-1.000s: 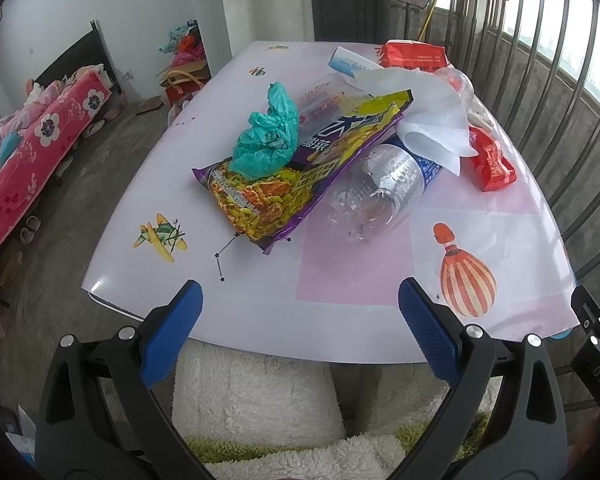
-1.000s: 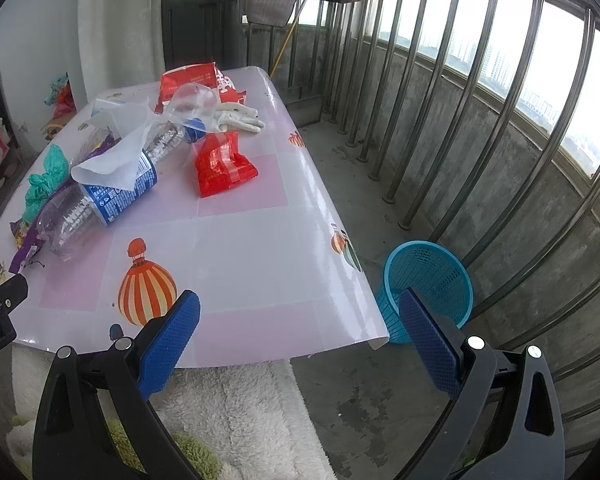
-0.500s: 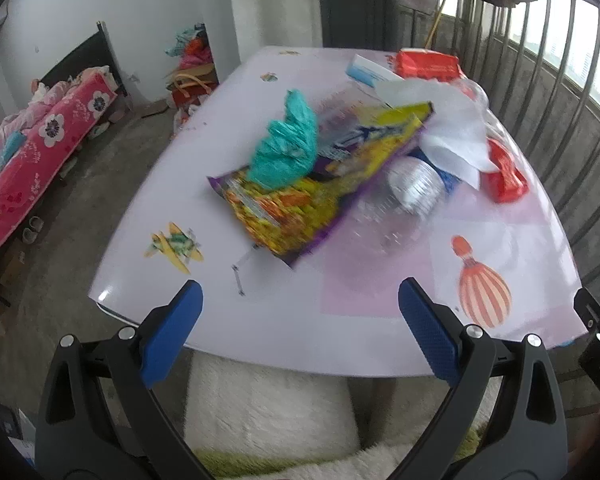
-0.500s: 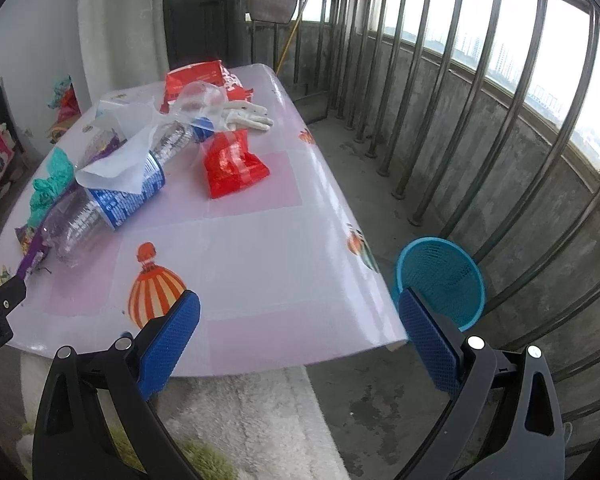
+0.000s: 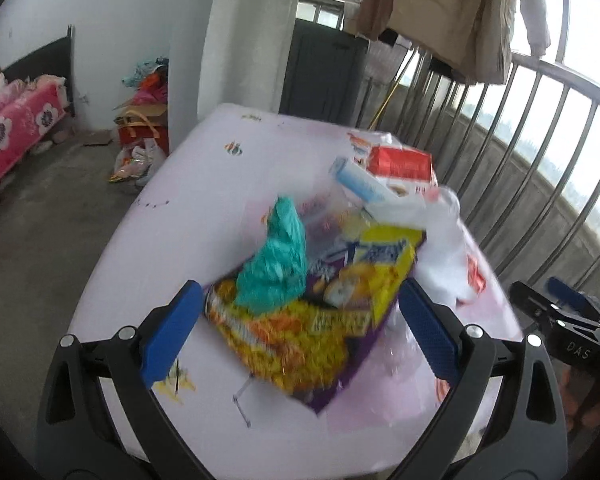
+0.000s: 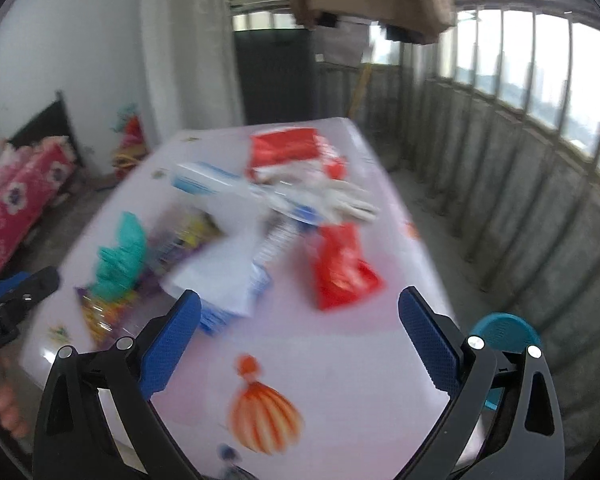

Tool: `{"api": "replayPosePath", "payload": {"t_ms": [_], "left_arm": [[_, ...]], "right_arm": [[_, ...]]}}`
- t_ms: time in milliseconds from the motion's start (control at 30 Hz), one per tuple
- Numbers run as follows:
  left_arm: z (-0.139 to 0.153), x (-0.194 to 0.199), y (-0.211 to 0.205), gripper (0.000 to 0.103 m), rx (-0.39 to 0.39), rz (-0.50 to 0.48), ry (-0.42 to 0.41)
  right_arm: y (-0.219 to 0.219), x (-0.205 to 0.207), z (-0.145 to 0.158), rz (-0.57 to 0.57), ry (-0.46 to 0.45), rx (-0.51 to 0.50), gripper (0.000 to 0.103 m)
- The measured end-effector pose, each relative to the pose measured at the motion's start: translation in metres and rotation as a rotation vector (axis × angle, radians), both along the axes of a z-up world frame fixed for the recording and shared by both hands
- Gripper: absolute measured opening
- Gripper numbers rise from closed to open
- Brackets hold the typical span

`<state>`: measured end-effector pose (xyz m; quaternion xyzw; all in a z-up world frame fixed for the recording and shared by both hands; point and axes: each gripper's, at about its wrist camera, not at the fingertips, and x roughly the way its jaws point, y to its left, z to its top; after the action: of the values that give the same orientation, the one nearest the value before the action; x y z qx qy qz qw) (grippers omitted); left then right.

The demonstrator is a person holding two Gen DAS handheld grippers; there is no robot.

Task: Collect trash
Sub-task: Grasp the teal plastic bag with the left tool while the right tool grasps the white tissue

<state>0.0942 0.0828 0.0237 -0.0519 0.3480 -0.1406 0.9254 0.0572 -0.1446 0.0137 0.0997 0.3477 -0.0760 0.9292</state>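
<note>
Trash lies piled on a pink patterned table [image 5: 204,184]. The pile holds a yellow and purple snack bag [image 5: 320,332], a crumpled teal plastic bag [image 5: 276,268], white paper [image 5: 440,268], a red pack [image 5: 400,162] and a blue-white box [image 5: 360,184]. My left gripper [image 5: 300,292] is open, its blue pads either side of the snack bag's near end. My right gripper [image 6: 299,304] is open over bare tabletop. Just beyond it lie a small red packet [image 6: 340,276], white paper [image 6: 220,276], a clear bottle [image 6: 278,236] and a white glove [image 6: 348,200]. Both views are motion-blurred.
A teal mesh bin [image 6: 500,330] stands on the floor by the table's right corner, near the metal railing [image 6: 520,152]. A bed with a pink flowered cover [image 5: 8,128] is at the far left. Bags [image 5: 140,136] sit by the wall, and coats [image 5: 440,12] hang overhead.
Both grippers have moved forward over the table and closer to the trash pile. The left one now frames the snack bag. Both stayed open.
</note>
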Motion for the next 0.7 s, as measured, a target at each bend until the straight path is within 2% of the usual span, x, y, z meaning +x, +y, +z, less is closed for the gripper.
{"api": "replayPosePath", "payload": {"t_ms": [100,233,367,500,533,567,700], "left_arm": [[-0.003,0.021,0.002,0.094,0.006,-0.006,0.013],[-0.013,0.044,0.001,0.094,-0.031,-0.042,0.05],[-0.032,0.065,-0.001,0.094,-0.043,-0.077,0.093],[-0.047,0.077,-0.005,0.094,-0.036,-0.1,0.113],[-0.051,0.081,-0.006,0.091,-0.03,-0.106,0.121],[-0.055,0.082,-0.006,0.084,-0.026,-0.11,0.13],[-0.071,0.09,-0.006,0.068,-0.029,-0.116,0.193]], "right_arm": [[0.007,0.023,0.0,0.059,0.013,0.066,0.081],[0.016,0.052,-0.005,0.14,0.056,0.163,0.07],[0.025,0.075,-0.016,0.197,0.127,0.268,0.056],[0.034,0.09,-0.032,0.228,0.204,0.321,0.045],[0.035,0.09,-0.033,0.23,0.215,0.329,0.044],[0.036,0.092,-0.034,0.229,0.215,0.327,0.041],[0.039,0.1,-0.037,0.225,0.241,0.339,0.039]]}}
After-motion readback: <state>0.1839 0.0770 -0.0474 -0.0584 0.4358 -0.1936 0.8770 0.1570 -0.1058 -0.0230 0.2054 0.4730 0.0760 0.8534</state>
